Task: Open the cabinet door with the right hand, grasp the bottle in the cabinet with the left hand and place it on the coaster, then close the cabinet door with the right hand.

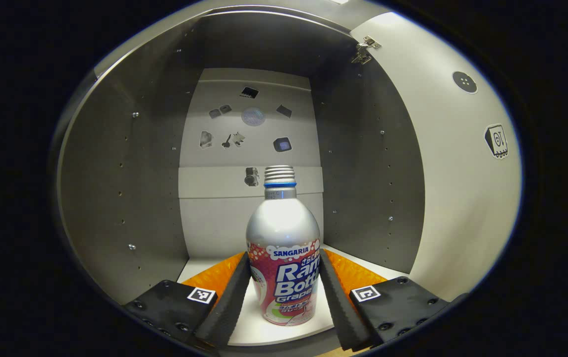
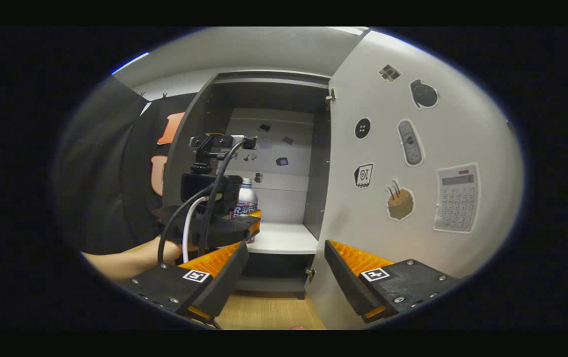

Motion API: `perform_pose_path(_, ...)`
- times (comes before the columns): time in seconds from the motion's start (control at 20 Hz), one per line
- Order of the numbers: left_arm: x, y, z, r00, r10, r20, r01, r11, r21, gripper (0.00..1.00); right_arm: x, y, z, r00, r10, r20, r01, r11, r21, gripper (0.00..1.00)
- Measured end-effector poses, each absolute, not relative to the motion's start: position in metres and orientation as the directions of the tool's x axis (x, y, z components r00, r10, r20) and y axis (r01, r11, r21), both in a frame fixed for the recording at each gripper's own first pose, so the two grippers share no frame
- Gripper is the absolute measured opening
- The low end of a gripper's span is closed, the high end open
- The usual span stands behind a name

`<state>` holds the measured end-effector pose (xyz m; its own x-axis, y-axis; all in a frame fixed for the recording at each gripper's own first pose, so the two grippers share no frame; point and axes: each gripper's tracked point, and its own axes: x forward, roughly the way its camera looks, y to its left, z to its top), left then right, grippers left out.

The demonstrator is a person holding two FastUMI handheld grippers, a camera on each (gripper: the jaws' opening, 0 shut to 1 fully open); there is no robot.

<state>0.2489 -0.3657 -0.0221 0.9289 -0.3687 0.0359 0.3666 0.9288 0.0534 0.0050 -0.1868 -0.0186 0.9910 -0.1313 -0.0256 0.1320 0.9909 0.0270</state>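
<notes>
Ribbed fingers [image 1: 229, 297] of the left gripper [image 1: 284, 292], two in number, rise from the bottom of the left gripper view, each a wedge with a ridged inner face and a flat plate carrying one square marker. They flank the bottle [image 1: 284, 248], lying against or just beside its lower sides; whether both press on it cannot be told.

Cabinet [image 1: 125, 188]: one, box-shaped, matte grey side walls dotted with rows of small peg holes, pale back panel and pale smooth shelf [image 1: 264, 329]. About nine small flat stickers sit on the back panel in the upper centre.

Cabinet door [image 2: 413, 163]: one, smooth pale panel, swung open at the right of both views, with two metal hinges visible in the right gripper view. Two stickers show on it in the left gripper view; the right gripper view shows seven, among them a calculator [image 2: 456, 198] and a remote-shaped one.

Bottle: one, rounded metallic shoulder, threaded neck with a blue ring, no cap seen, printed pink and white wrap. It stands upright on the shelf near its front edge, lower centre of the left gripper view.

Right gripper [image 2: 286, 270]: fingers spread well apart at the bottom of its view, holding nothing, just before the door's lower edge. This view adds a wooden floor surface [image 2: 269, 312], a hand [image 2: 165, 253] at lower left, and the left gripper's body with looping cables.
</notes>
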Motion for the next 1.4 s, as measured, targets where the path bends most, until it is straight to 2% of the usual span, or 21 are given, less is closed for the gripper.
perform_pose_path(0.1,0.248,-0.362,-0.022,0.931,-0.363,0.038,0.361,0.931,0.052,0.82,0.003,-0.186,-0.017,0.992,-0.128,-0.020,0.129,0.992,0.016,0.95)
perform_pose_path(0.4,0.221,-0.344,-0.011,0.928,-0.365,0.074,0.367,0.930,-0.009,0.83,-0.004,-0.178,-0.014,0.996,-0.093,-0.007,0.094,0.995,0.015,0.95)
perform_pose_path(0.7,0.161,-0.303,0.001,0.946,-0.303,0.115,0.309,0.950,-0.043,0.82,-0.021,-0.165,-0.015,1.000,-0.014,0.010,0.014,1.000,0.018,0.95)
perform_pose_path(0.95,0.105,-0.256,-0.018,0.968,-0.234,0.090,0.234,0.972,0.011,0.82,-0.027,-0.156,-0.025,0.999,0.039,0.007,-0.039,0.999,0.017,0.95)
perform_pose_path(1.0,0.095,-0.247,-0.022,0.970,-0.227,0.089,0.225,0.974,0.023,0.82,-0.028,-0.154,-0.028,0.999,0.041,-0.002,-0.041,0.999,0.027,0.97)
perform_pose_path(1.05,0.084,-0.241,-0.026,0.969,-0.228,0.091,0.226,0.974,0.030,0.82,-0.030,-0.150,-0.029,0.999,0.039,-0.008,-0.039,0.999,0.032,0.95)
perform_pose_path(1.4,0.023,-0.196,-0.060,0.954,-0.275,0.117,0.273,0.961,0.039,0.82,-0.057,-0.103,-0.032,1.000,-0.010,-0.021,0.011,0.998,0.054,0.95)
